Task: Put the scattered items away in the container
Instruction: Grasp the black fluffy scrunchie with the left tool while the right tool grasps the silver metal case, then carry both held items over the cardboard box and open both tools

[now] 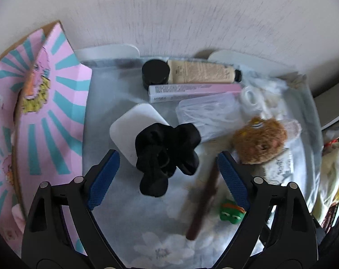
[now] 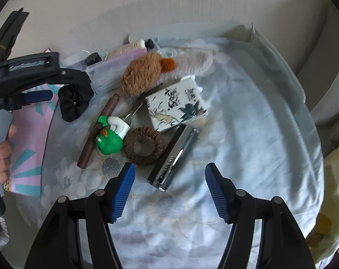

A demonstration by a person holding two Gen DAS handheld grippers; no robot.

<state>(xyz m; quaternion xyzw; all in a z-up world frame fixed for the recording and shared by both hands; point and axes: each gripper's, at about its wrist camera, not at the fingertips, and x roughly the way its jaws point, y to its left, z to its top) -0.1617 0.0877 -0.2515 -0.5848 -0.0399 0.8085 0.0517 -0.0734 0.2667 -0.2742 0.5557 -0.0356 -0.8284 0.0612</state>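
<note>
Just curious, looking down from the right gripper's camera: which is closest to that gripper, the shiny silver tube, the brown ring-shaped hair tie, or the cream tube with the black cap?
1. Silver tube: nearest the right gripper, just ahead between its fingers.
2. Brown hair tie: a little further, left of the tube.
3. Cream tube: farthest, at the far edge.

A pale blue floral sheet point(image 2: 247, 134) carries everything. On it lie a black scrunchie point(image 1: 167, 157) overlapping a white rounded case point(image 1: 133, 130), a brown pencil-like stick point(image 2: 98, 130), a green frog figure point(image 2: 110, 140), a brown knitted ring point(image 2: 144, 145) just beside a chrome tube point(image 2: 173, 159), and a printed white box point(image 2: 176, 107). A fuzzy brown plush point(image 2: 142, 76) sits near a clear plastic box point(image 1: 205, 114), a pink carton point(image 1: 194, 92), a beige tube point(image 1: 203, 74) and a black jar point(image 1: 156, 74). A pink-and-teal patterned box point(image 1: 46, 116) lies at the sheet's edge.
</note>
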